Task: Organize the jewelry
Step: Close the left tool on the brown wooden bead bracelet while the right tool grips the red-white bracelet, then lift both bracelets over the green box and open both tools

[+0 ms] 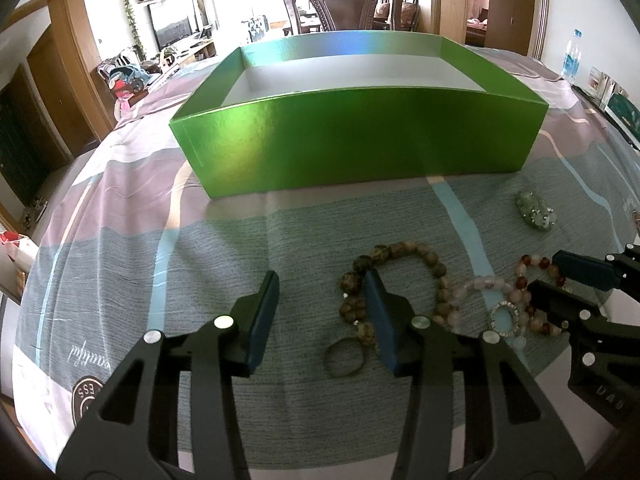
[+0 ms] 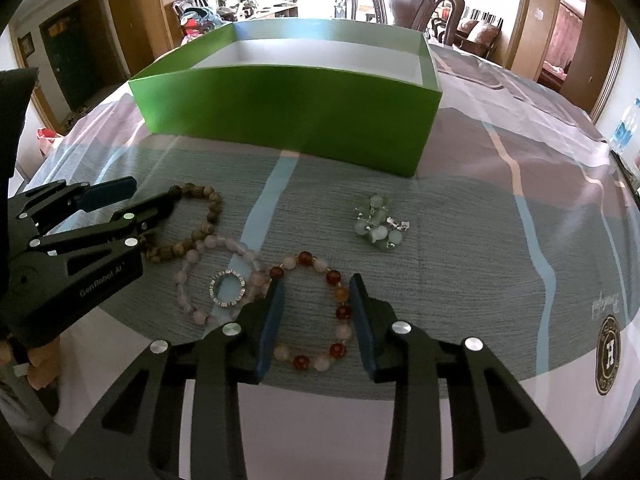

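An open green box (image 1: 360, 132) (image 2: 288, 108) stands on the cloth-covered table. In front of it lie a brown bead bracelet (image 1: 400, 250) (image 2: 214, 208), a pale pink bead bracelet (image 1: 480, 284) (image 2: 188, 276), a silver ring (image 1: 505, 319) (image 2: 228, 290), a pale green bead piece (image 1: 536, 210) (image 2: 376, 222) and a dark thin ring (image 1: 344, 360). My left gripper (image 1: 322, 276) (image 2: 154, 194) is open, its right finger over the brown bracelet's left side. My right gripper (image 2: 317, 280) (image 1: 542, 274) straddles a red-and-pink bracelet (image 2: 305, 258) lying flat, which it does not visibly pinch.
The box's inside looks white, and its floor is hidden by the near wall. A water bottle (image 1: 571, 56) (image 2: 626, 124) stands near the table's far right edge. A dark wooden chair (image 1: 344, 0) is behind the box. A person's hand (image 2: 40, 364) holds the left gripper.
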A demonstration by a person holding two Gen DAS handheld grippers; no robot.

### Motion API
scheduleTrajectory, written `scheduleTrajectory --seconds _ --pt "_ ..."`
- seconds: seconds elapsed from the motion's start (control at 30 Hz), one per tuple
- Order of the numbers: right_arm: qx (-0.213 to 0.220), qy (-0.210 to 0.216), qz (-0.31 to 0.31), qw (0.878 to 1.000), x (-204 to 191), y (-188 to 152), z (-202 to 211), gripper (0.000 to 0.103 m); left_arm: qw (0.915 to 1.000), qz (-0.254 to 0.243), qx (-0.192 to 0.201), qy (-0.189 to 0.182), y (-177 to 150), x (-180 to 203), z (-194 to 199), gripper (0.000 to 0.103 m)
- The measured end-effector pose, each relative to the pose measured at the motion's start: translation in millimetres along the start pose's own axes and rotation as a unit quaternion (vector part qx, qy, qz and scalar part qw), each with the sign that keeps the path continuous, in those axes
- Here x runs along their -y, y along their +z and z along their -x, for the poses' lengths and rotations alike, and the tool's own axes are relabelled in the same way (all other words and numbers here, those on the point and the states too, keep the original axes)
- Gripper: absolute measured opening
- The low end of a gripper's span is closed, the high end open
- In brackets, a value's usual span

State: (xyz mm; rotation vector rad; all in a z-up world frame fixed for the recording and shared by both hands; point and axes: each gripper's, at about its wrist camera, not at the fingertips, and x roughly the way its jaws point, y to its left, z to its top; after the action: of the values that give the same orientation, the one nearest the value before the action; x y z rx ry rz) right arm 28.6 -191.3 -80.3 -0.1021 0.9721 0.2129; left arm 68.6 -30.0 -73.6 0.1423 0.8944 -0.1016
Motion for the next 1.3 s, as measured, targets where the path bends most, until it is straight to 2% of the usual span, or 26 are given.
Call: scheduleTrajectory --seconds 0.17,0.23,0.37,0.7,0.93,1.07,1.2,1.3 --pt "0.002 0.010 0.006 1.000 -4 0 0 0.015 0.9998 -0.016 0.003 -0.013 0 6 1 0.015" --pt "0.003 0.012 0.004 1.000 -4 0 0 0.011 0.9997 -0.021 0.004 -0.011 -1 8 1 0.013" --pt "0.003 0.013 0.001 1.000 -2 1 0 0.008 0.9998 -0.018 0.004 -0.008 0 6 1 0.013" --pt "0.003 0.005 -0.020 1.000 5 3 -2 0.008 0.9998 0.020 -0.002 0.009 1 -10 -3 0.012" --pt "0.004 0.002 -0.019 1.000 3 3 -2 0.008 0.9996 0.025 -0.004 0.009 2 -9 -3 0.012" --pt "0.003 0.002 -0.020 1.000 3 3 -3 0.008 0.9996 0.026 -0.004 0.014 2 -8 -3 0.016" --pt "0.003 0.002 -0.023 1.000 3 4 -3 0.008 0.9993 0.027 -0.003 0.024 1 -9 -3 0.030" --pt "0.004 0.003 -0.026 1.000 4 5 -3 0.009 0.9991 0.032 -0.003 0.027 1 -12 -4 0.034"
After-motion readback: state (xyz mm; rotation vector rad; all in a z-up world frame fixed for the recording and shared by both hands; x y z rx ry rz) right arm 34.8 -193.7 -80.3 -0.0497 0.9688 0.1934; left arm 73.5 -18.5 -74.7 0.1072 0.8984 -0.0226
